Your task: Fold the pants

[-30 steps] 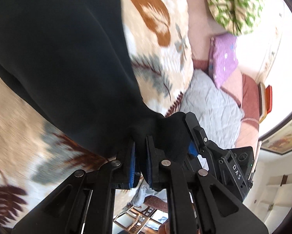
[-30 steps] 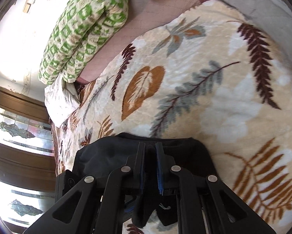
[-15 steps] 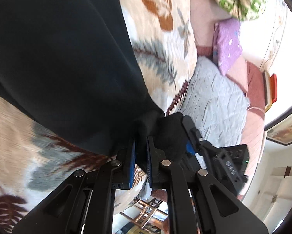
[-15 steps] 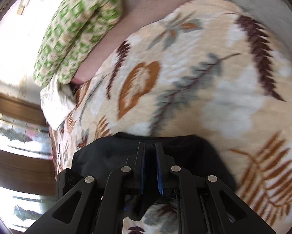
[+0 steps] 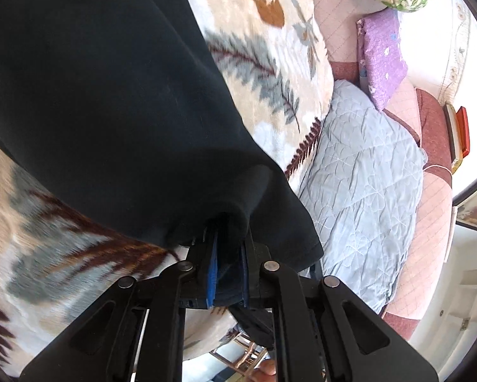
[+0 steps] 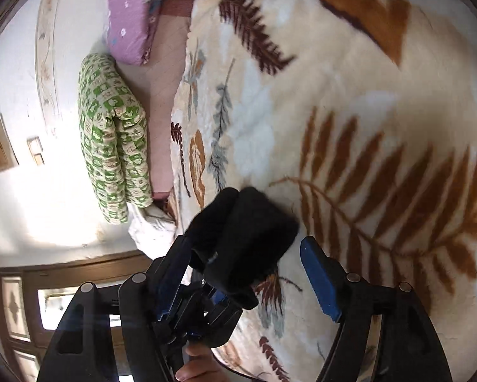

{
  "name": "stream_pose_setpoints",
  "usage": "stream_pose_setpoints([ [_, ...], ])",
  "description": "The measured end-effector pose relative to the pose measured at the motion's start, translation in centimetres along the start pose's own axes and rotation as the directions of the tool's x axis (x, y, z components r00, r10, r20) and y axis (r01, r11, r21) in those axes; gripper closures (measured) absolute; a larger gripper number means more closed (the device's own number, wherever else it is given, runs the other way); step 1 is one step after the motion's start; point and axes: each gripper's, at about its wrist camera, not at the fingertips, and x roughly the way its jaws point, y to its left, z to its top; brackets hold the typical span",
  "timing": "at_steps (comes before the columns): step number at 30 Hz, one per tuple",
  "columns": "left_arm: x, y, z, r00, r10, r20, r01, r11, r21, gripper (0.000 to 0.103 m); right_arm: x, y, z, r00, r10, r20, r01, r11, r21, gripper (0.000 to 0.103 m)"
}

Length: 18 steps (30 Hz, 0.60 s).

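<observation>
The black pants [image 5: 104, 102] hang and spread over the leaf-print blanket [image 5: 264, 41], filling the upper left of the left wrist view. My left gripper [image 5: 229, 254] is shut on a bunched edge of the pants, with cloth between its blue pads. In the right wrist view a bunched end of the pants [image 6: 245, 232] sits between the fingers, pinched from below by the other gripper. My right gripper [image 6: 245, 270] is open, its blue pads wide apart on either side of the cloth.
A grey quilted pillow [image 5: 366, 184] lies right of the blanket. A purple pillow [image 6: 130, 16] and a green patterned bolster [image 6: 114, 159] lie by the white wall. A wooden door or window frame [image 6: 47, 286] is at the lower left.
My right gripper has opened and let go of the pants, and its view has swung round. My left gripper stays shut on the cloth and has shifted over the blanket.
</observation>
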Motion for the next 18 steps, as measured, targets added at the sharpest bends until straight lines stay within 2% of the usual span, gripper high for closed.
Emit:
stream_pose_setpoints([
  [3,0.6,-0.7,0.0,1.000,0.012,-0.004,-0.012,1.000,0.000,0.095,1.1,-0.3,0.0,0.997,0.078,-0.018,-0.078,0.996,0.032,0.029],
  [5,0.8,-1.5,0.2,1.000,0.007,0.005,-0.007,1.000,0.014,0.095,1.2,0.3,0.5,0.997,0.081,0.009,-0.081,0.997,0.000,0.029],
  [7,1.2,-1.9,0.6,1.000,-0.007,0.001,0.007,1.000,0.001,0.095,1.3,0.9,1.0,0.999,0.020,0.024,-0.019,0.999,-0.035,0.029],
  [8,1.4,-2.0,0.7,1.000,-0.006,-0.002,0.006,1.000,-0.004,0.095,1.0,1.4,1.2,0.998,-0.042,0.045,0.045,0.997,-0.068,0.029],
  [10,1.8,-2.1,0.8,1.000,-0.009,-0.016,0.009,1.000,-0.009,0.095,0.0,2.4,1.6,0.982,-0.161,0.101,0.175,0.974,-0.146,0.029],
  [11,1.8,-2.0,0.8,1.000,-0.016,-0.022,0.016,1.000,-0.006,0.095,-1.0,3.1,1.7,0.962,-0.217,0.168,0.246,0.952,-0.181,0.029],
  [13,1.9,-1.7,0.7,0.999,-0.017,-0.027,0.017,1.000,-0.008,0.095,-2.5,4.3,1.8,0.955,-0.186,0.230,0.242,0.939,-0.245,0.029],
  [15,1.8,-1.3,0.6,0.999,-0.016,-0.036,0.015,1.000,-0.010,0.095,-1.7,4.6,2.3,0.976,-0.180,0.121,0.206,0.944,-0.256,0.030],
  [16,1.7,-1.1,0.6,0.999,-0.016,-0.036,0.016,1.000,-0.013,0.095,-1.0,4.3,2.5,0.975,-0.214,0.067,0.224,0.947,-0.231,0.030],
  [17,1.7,-0.9,0.7,0.999,-0.019,-0.036,0.018,1.000,-0.015,0.095,-0.8,3.7,2.3,0.962,-0.267,0.063,0.274,0.941,-0.200,0.029],
  [18,1.7,-0.8,0.7,0.999,-0.020,-0.037,0.019,1.000,-0.016,0.095,-0.7,3.2,2.2,0.955,-0.286,0.073,0.295,0.939,-0.178,0.029],
])
